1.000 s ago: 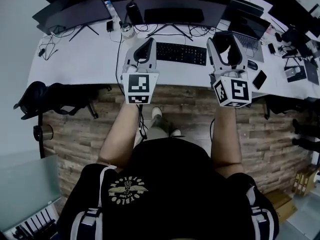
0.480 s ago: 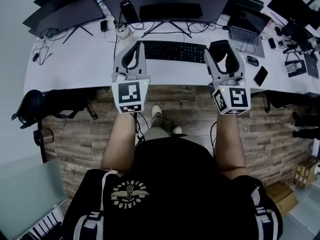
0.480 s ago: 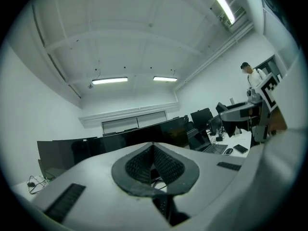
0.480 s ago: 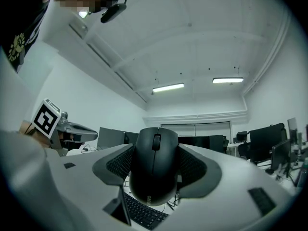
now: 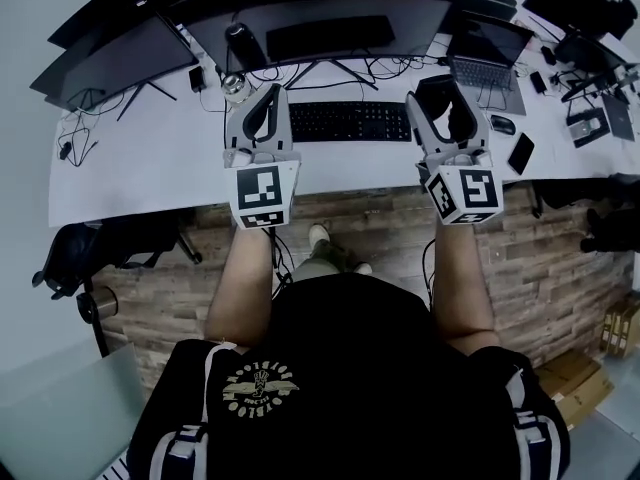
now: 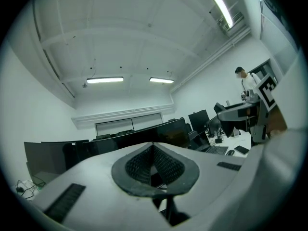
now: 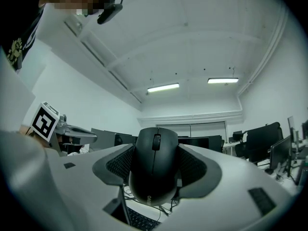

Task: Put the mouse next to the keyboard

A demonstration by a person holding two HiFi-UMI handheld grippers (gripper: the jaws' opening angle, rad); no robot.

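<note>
We hold the right gripper (image 5: 441, 96) clenched on the mouse (image 7: 154, 170). Its two ribbed pads (image 7: 118, 166) press on the mouse's flanks, with the scroll wheel facing the camera and the body standing upright between the jaws. The left gripper (image 6: 153, 165) is closed on itself, pads meeting at the tip with nothing between them.

Ahead of both jaw pairs lies the white desk (image 5: 150, 158). The keyboard (image 5: 350, 121) sits between the two grippers, its left end just beside the left jaws and its right end just beside the right jaws. The mouse is lifted off the desk, just right of the keyboard.

A small glass jar (image 5: 233, 85) stands on the desk just left of the left jaw tips. We cannot tell what is in it.

Only the head view shows the whole layout: the monitor (image 5: 320, 30) beyond the keyboard, a laptop (image 5: 487, 60) and a phone (image 5: 521, 154) to the right of the right jaws. The right gripper view alone shows the grip itself, with a strip of keyboard under the jaws. The left gripper view alone shows a person (image 6: 248, 81) standing far off to the right of its jaws.
</note>
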